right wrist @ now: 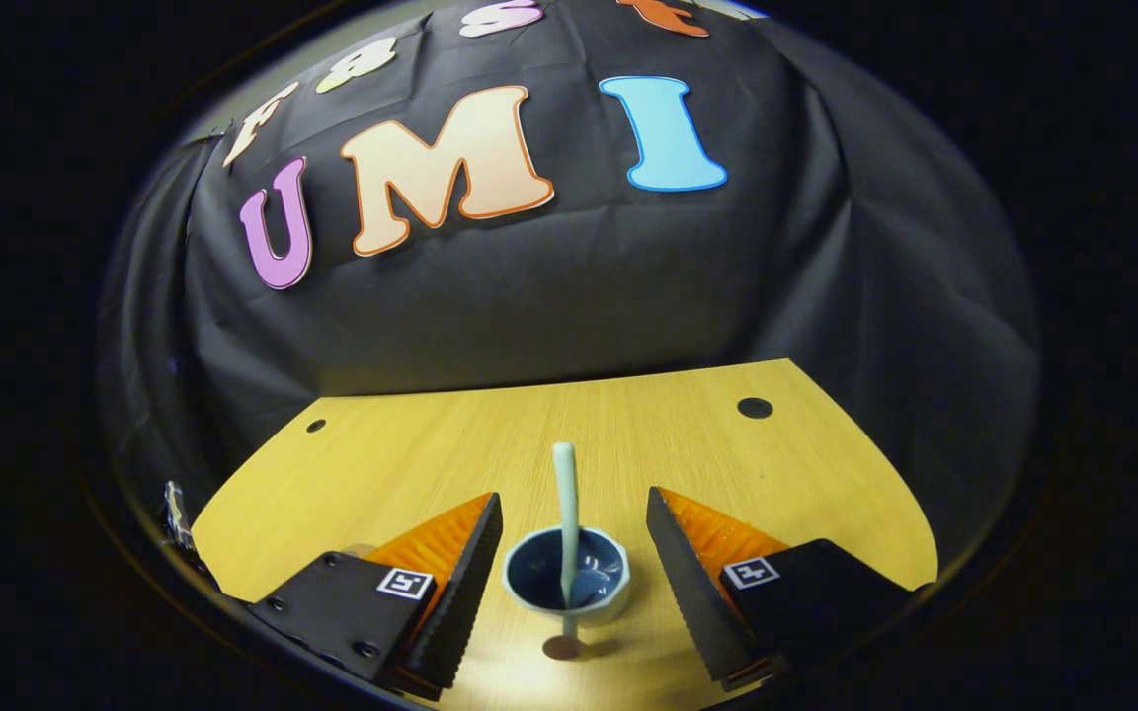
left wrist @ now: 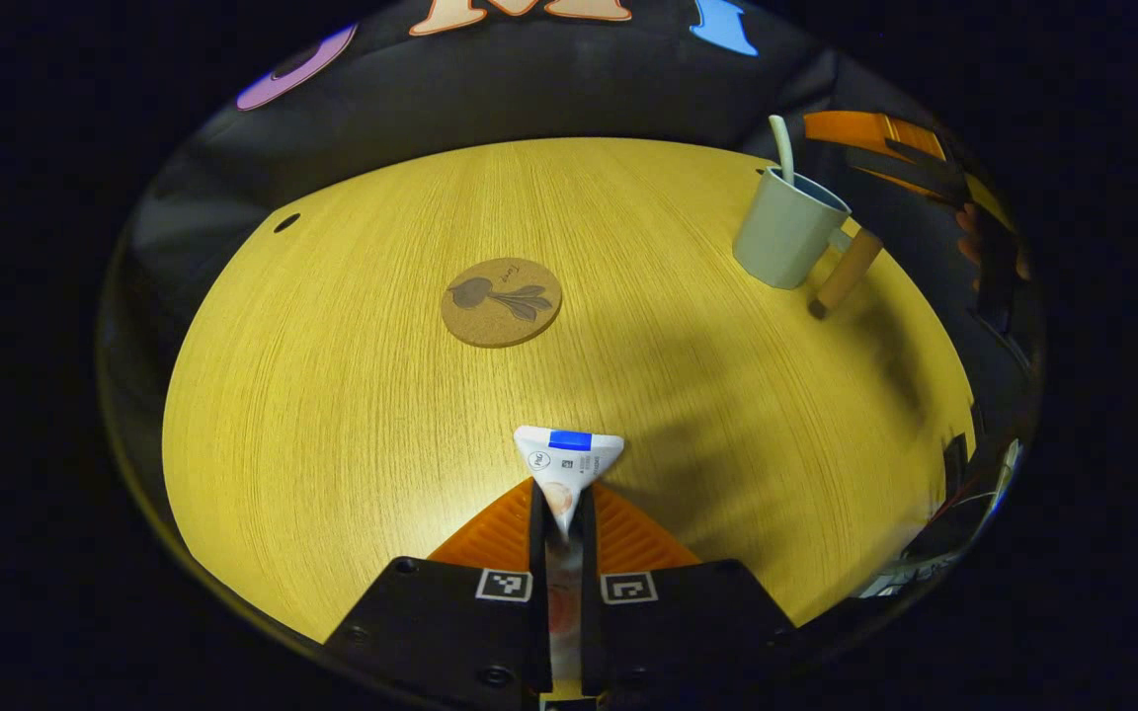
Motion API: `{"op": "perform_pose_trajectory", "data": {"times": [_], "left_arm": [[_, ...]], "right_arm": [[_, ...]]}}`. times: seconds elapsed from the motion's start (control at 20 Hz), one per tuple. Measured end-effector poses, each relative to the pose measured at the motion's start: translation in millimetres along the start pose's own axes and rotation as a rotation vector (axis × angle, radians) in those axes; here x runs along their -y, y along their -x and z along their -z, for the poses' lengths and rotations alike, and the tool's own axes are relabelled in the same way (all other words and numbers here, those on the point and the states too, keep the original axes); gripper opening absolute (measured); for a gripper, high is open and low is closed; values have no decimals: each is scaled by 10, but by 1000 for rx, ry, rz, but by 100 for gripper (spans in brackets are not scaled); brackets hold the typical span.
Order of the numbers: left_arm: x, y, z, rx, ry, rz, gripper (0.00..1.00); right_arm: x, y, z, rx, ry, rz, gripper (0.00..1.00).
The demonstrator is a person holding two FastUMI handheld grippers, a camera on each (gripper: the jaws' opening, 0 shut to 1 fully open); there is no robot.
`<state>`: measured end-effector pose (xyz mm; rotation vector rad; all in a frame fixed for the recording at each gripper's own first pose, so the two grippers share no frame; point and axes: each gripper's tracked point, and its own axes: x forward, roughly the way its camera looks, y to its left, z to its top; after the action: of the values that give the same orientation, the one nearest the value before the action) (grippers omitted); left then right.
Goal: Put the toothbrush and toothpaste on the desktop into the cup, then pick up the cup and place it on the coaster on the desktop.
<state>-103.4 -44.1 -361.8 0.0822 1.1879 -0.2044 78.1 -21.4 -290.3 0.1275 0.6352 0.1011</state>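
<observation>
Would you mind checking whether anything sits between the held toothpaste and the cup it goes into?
Nothing visible does: bare desktop lies between the toothpaste in the left gripper and the cup. The right gripper hangs open above the cup, toothbrush already inside.

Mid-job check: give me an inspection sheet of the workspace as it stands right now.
Surface: wooden desktop, round holes near its far edge.
Job's things: toothbrush stands in the cup; toothpaste held off the desktop; coaster bare.
Clutter: nothing seen.
Grippers: left tongs shut on the toothpaste; right tongs open, one finger either side of the cup, not touching.
Cables: thin wires at the right edge of the left gripper view, too blurred to tell more.
Surroundings: black cloth wall behind the desktop.
</observation>
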Motion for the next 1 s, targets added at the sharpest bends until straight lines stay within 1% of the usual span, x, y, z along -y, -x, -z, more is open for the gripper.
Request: {"op": "perform_pose_trajectory", "data": {"times": [0.1,0.2,0.35,0.5,0.65,0.7,0.85,0.95,1.0], "left_arm": [[2,5,2,9,2,8,9],[18,3,-18,17,-8,40,7],[39,20,-48,19,-8,66,7],[83,121,-176,92,17,114,4],[103,240,-304,148,37,150,4],[117,287,-346,158,41,156,4],[214,448,-607,247,31,201,4],[273,489,-783,297,25,206,3],[302,505,-853,304,23,208,1]], "right_arm": [[90,131,16,4,9,15,91],[216,258,26,9,27,37,91],[323,432,61,6,31,48,91],[425,590,182,-13,43,71,91],[428,699,328,-41,53,68,91],[475,708,292,-46,56,66,91],[465,775,353,-57,54,62,91],[437,814,396,-66,51,54,91],[437,827,408,-66,52,51,91]]}}
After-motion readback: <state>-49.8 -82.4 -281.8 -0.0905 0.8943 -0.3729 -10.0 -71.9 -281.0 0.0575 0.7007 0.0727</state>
